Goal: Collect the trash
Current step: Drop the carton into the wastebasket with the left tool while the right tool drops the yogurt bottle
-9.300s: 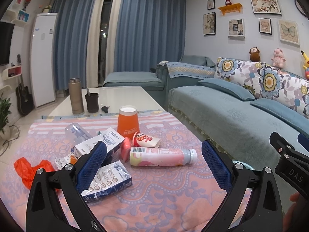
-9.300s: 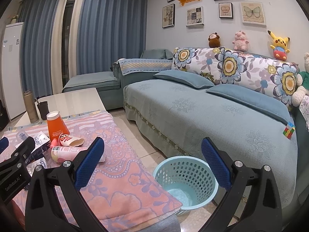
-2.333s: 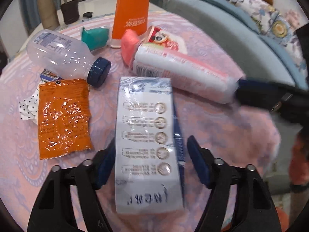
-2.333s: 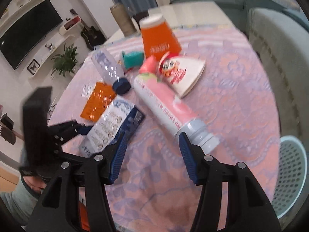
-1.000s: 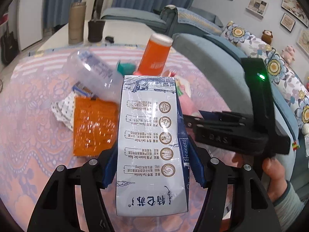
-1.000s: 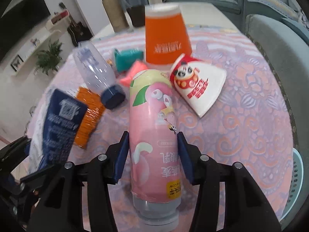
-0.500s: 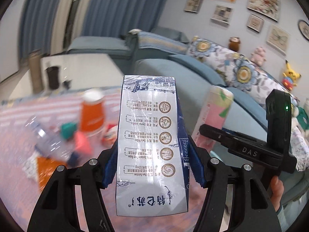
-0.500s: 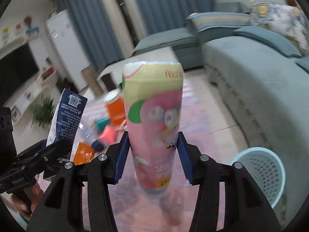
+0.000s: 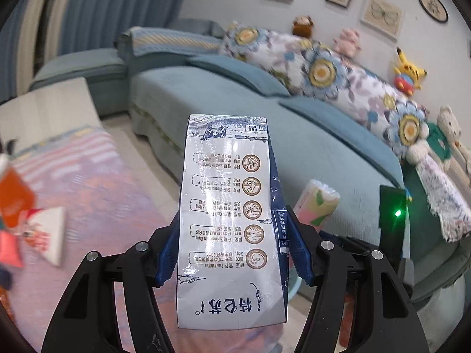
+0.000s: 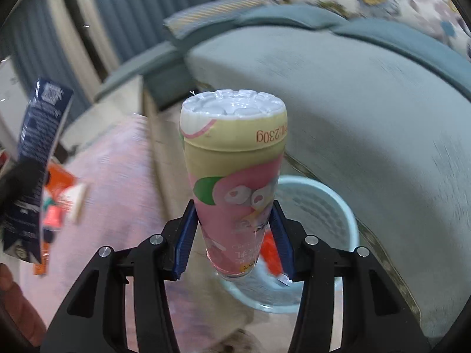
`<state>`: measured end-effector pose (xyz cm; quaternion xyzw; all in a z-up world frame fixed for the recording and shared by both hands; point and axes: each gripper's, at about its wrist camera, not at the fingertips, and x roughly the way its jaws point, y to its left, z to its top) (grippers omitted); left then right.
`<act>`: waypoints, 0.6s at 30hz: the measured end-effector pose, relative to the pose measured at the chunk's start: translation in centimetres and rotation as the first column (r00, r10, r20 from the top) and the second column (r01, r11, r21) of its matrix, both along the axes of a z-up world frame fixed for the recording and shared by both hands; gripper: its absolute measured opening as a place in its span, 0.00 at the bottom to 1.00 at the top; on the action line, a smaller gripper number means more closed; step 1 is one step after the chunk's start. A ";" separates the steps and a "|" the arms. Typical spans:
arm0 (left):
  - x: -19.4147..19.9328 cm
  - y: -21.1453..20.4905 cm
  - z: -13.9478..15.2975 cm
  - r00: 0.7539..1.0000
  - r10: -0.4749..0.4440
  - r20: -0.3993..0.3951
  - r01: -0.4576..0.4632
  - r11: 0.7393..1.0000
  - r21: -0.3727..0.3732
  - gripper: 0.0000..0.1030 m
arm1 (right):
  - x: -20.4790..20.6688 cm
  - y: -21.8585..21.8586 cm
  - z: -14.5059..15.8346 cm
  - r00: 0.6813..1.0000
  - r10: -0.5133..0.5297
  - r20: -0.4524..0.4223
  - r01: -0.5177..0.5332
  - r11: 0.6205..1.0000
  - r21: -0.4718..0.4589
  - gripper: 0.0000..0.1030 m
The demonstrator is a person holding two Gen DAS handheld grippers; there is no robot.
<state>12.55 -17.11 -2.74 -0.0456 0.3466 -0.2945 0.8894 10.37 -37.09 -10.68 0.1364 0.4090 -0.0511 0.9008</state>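
Left tongs (image 9: 232, 253) clamped narrow on milk carton (image 9: 229, 220); right tongs (image 10: 234, 235) clamped on pink bottle (image 10: 235, 176), above basket (image 10: 332, 206).

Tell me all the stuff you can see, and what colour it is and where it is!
milk carton: 1, white and navy, clamped in the left gripper
yogurt bottle: 1, pink and yellow, clamped in the right gripper
basket: 1, light blue, on the floor beside the sofa, behind the bottle
red scrap: 1, inside the basket
tablecloth: 1, pink patterned, on the table
paper cup: 1, white and red, lying on the tablecloth
sofa: 1, teal, with flowered cushions
plush toys: several, along the sofa back
left gripper: black with blue pads
right gripper: black with blue pads
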 end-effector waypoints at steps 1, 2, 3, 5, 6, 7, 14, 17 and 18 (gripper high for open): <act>0.3 -0.9 -1.0 1.000 -0.013 -0.015 0.013 1.000 0.004 0.60 | 0.1 -0.6 -0.9 1.000 -0.015 -0.020 0.015 1.000 -0.005 0.44; 0.5 -1.5 -1.6 0.999 -0.022 -0.027 0.022 1.000 0.007 0.60 | 0.1 -0.9 -1.8 0.999 -0.026 -0.040 0.026 1.000 -0.006 0.44; 0.8 -2.3 -2.7 0.998 -0.033 -0.049 0.033 0.999 0.015 0.60 | 0.0 -1.5 -2.9 0.997 -0.038 -0.063 0.038 0.999 -0.001 0.44; 1.3 -3.2 -4.3 0.995 -0.048 -0.082 0.050 0.998 0.025 0.60 | -0.2 -2.4 -4.7 0.993 -0.052 -0.105 0.054 0.998 0.014 0.44; 1.5 -3.5 -5.0 0.994 -0.055 -0.098 0.058 0.998 0.030 0.60 | -0.1 -2.8 -5.7 0.989 -0.062 -0.133 0.065 0.998 0.024 0.44; 1.7 -3.8 -5.9 0.991 -0.058 -0.117 0.063 0.997 0.036 0.60 | 0.0 -3.0 -6.3 0.987 -0.064 -0.148 0.068 0.997 0.028 0.44; 3.1 -4.6 -9.2 0.977 -0.065 -0.203 0.078 0.995 0.058 0.64 | 0.6 -4.1 -9.1 0.970 -0.080 -0.232 0.105 0.990 0.097 0.46; 3.2 -4.5 -9.2 0.977 -0.060 -0.203 0.074 0.995 0.063 0.67 | 0.4 -4.4 -9.2 0.969 -0.079 -0.234 0.111 0.986 0.126 0.46; 3.2 -4.3 -9.1 0.977 -0.060 -0.203 0.073 0.996 0.060 0.67 | 0.3 -4.3 -8.9 0.970 -0.082 -0.228 0.111 0.987 0.119 0.46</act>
